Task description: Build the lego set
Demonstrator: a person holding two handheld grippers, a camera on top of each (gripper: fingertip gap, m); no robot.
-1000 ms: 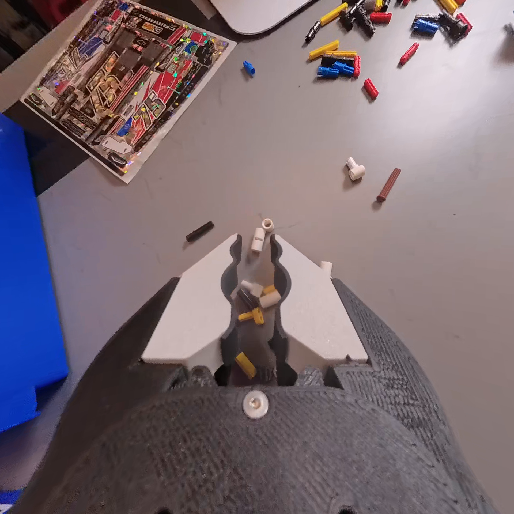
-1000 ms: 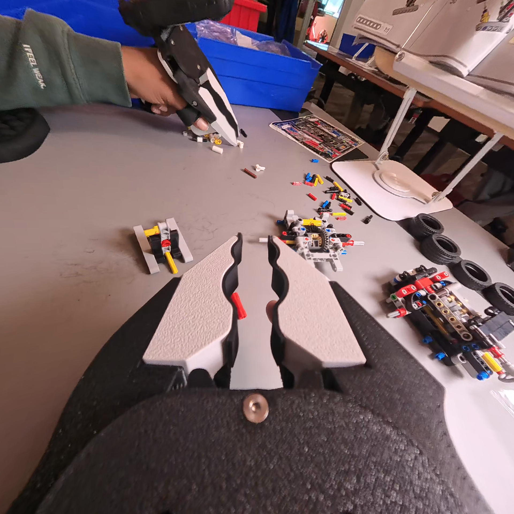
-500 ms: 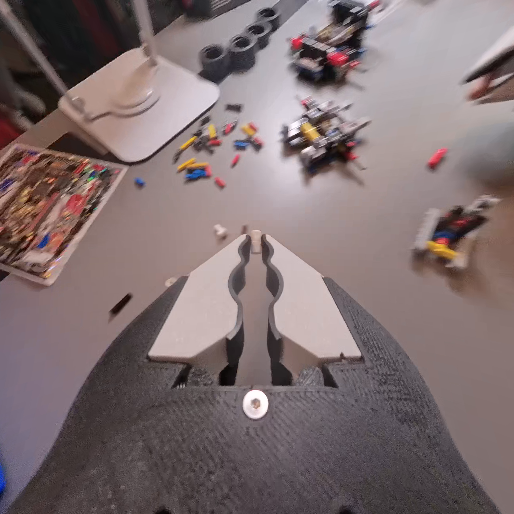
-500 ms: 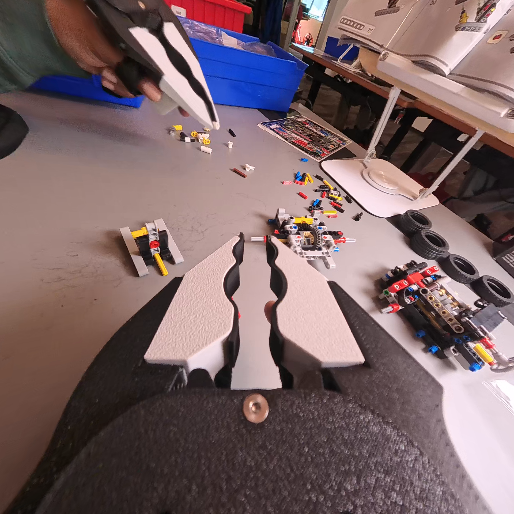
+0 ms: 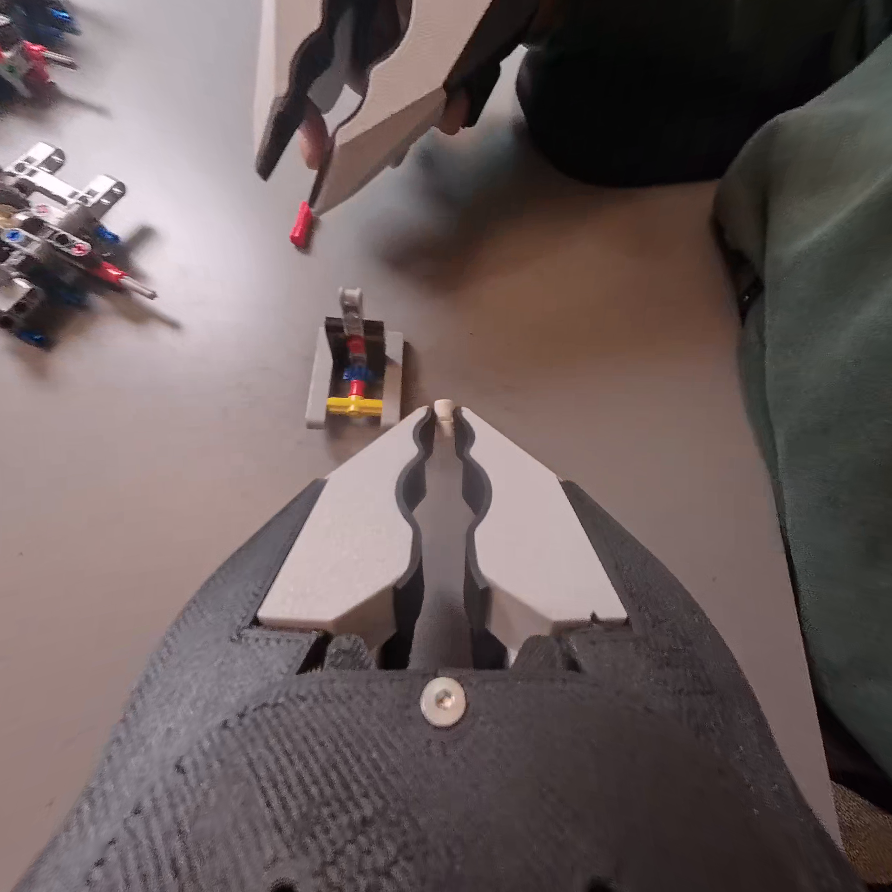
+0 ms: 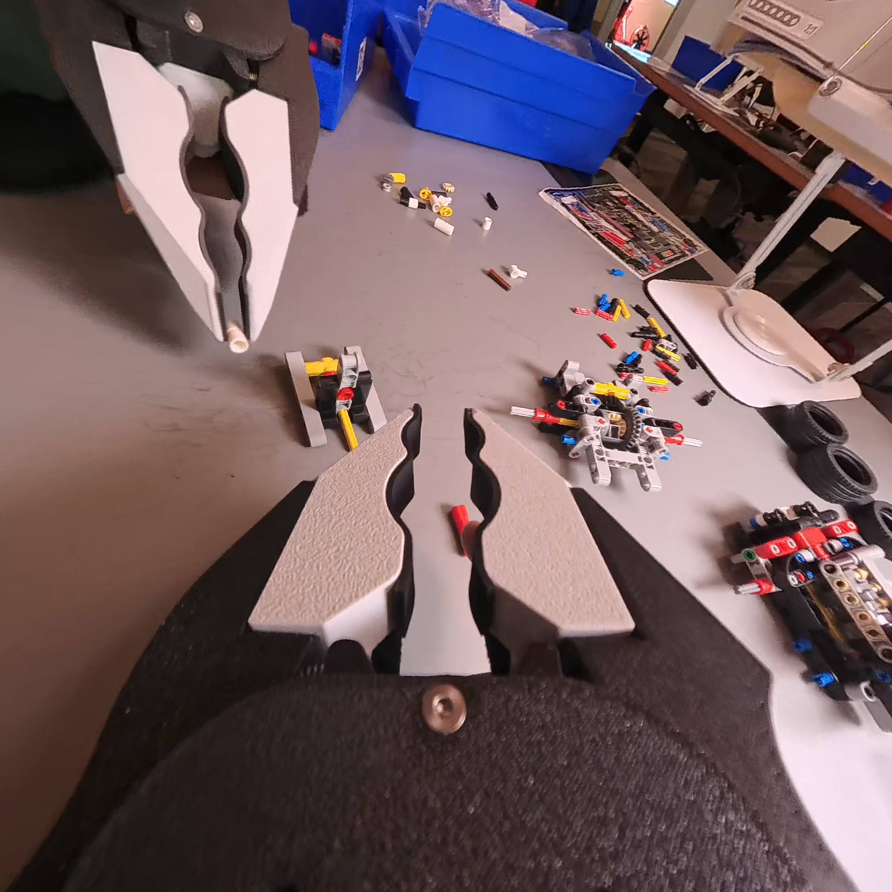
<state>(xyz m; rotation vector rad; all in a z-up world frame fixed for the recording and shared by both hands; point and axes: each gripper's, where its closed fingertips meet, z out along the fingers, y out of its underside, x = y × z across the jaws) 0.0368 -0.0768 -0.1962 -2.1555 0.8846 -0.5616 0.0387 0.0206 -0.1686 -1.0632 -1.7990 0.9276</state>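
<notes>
The left gripper [image 5: 443,409], nearly closed, pinches a small white pin [image 5: 443,408]; the right gripper [image 6: 441,412], jaws apart at their tips, should approach the small assembly [image 6: 333,393] at eleven o'clock slowly.

Right gripper [image 6: 441,415] gapes over the grey table [image 6: 434,299]; left gripper [image 6: 237,333] pinches a white peg [image 6: 238,339]

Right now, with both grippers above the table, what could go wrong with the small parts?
1. The left gripper pinches a small white pin only at its fingertips; it could slip out.
2. The red pin under the open right gripper rests against a person's fingertip, not between the pads; it may drop.
3. The small grey frame assembly lies close below and could be bumped.
</notes>
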